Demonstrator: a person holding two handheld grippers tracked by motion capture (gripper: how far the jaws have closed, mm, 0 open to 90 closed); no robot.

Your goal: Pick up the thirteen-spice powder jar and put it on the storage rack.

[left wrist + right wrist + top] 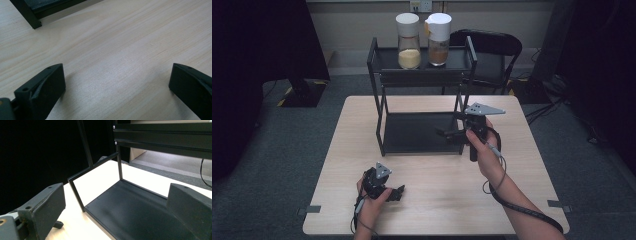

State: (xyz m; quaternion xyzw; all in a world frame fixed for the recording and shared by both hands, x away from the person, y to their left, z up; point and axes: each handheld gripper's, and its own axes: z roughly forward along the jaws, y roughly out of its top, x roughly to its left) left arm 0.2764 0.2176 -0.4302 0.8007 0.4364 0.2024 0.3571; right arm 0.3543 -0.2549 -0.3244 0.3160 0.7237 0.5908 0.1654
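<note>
Your right gripper (451,134), jaws apart, faces the rack's (422,132) lower shelf (nearer arm); left gripper (397,192) rests apart on bench (512,165).

L tool (398,192): black body, blocky matte jaws w/ small screw holes, grey 3-cornered plate on top, thin black cable | R tool (446,134): same black build, bigger grey plate, thick black cable looping along forearm | arms: bare, no sleeves
</note>
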